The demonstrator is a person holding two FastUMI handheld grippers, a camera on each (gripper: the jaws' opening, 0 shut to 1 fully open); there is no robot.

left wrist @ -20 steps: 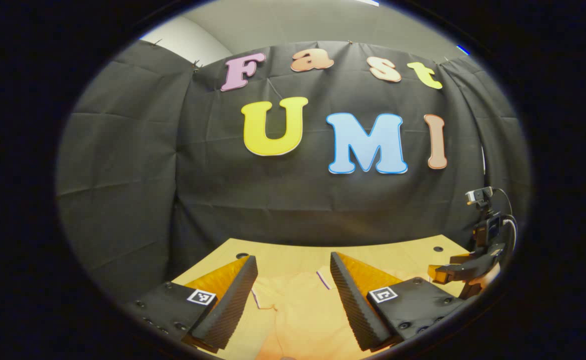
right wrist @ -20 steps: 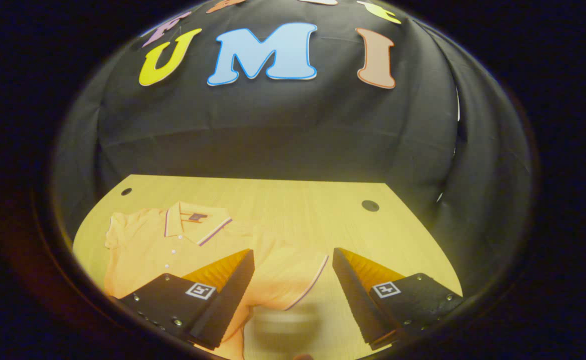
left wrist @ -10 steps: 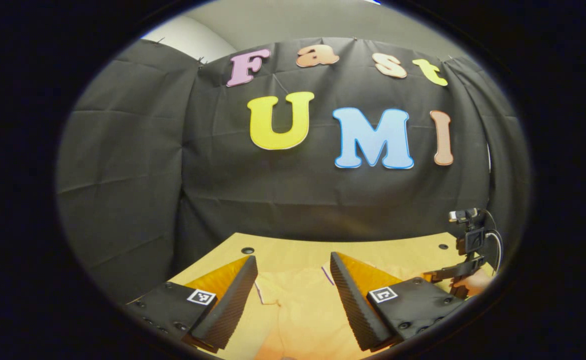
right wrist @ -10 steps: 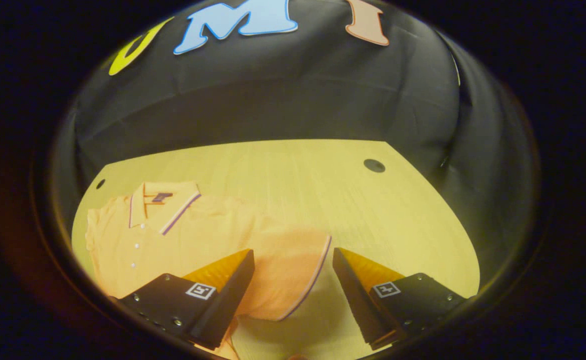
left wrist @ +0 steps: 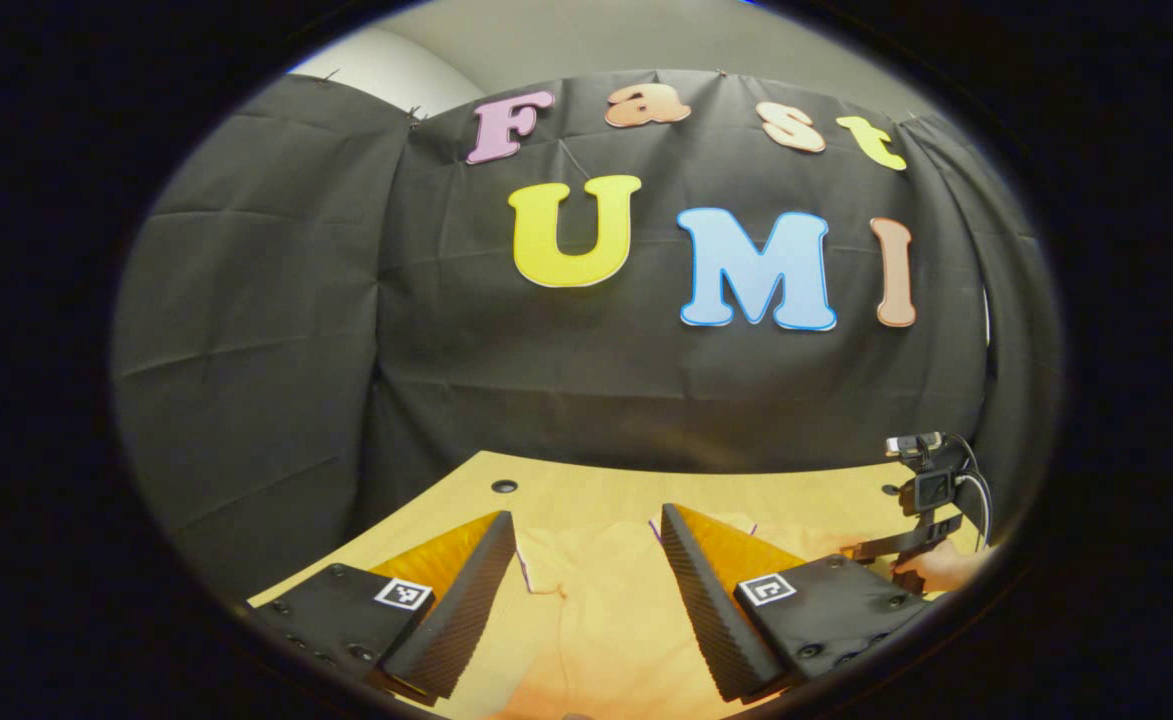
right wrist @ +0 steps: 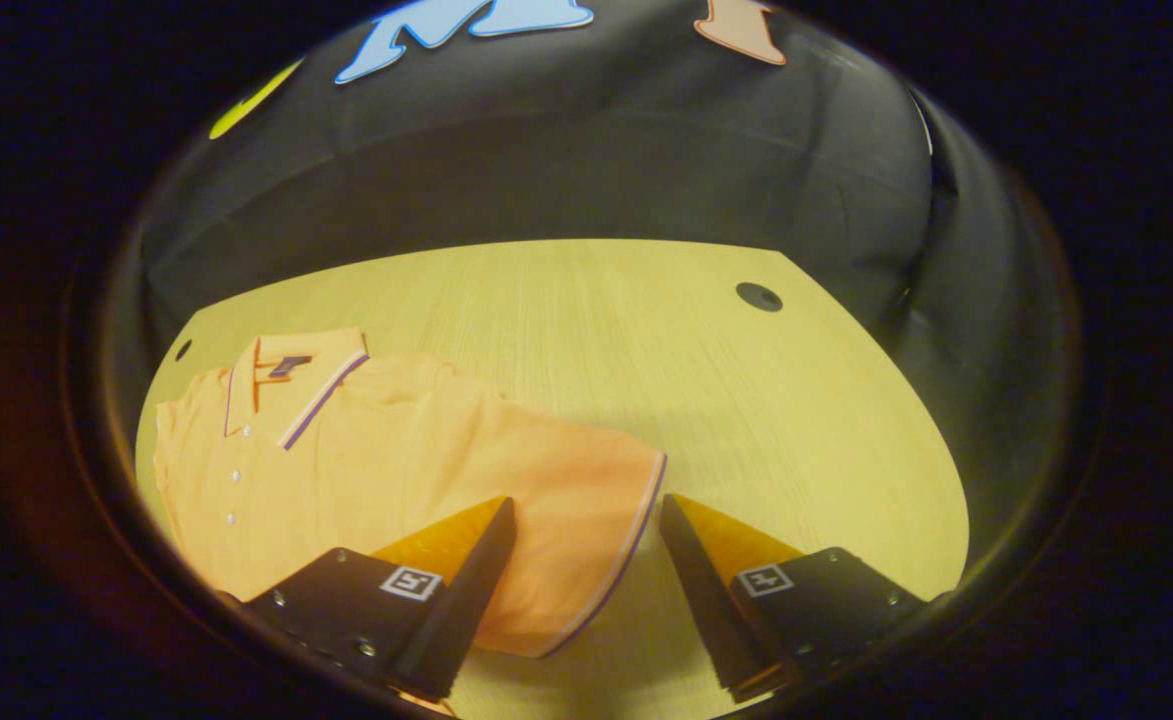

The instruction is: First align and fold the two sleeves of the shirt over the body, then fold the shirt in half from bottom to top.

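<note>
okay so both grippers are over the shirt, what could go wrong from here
1. The right gripper is open above the sleeve, its cuff edge between the fingers. A shallow pinch might catch only the striped hem and slip.
2. The left gripper is open over the other sleeve. If the two pinch at unequal spots, the sleeves may fold uneven.
3. The shirt lies loose on the smooth table, so a drag could shift it.

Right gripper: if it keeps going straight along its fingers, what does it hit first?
Probably the shirt: its sleeve lies between the open fingers of the right gripper. Height above the cloth is unclear.
</note>
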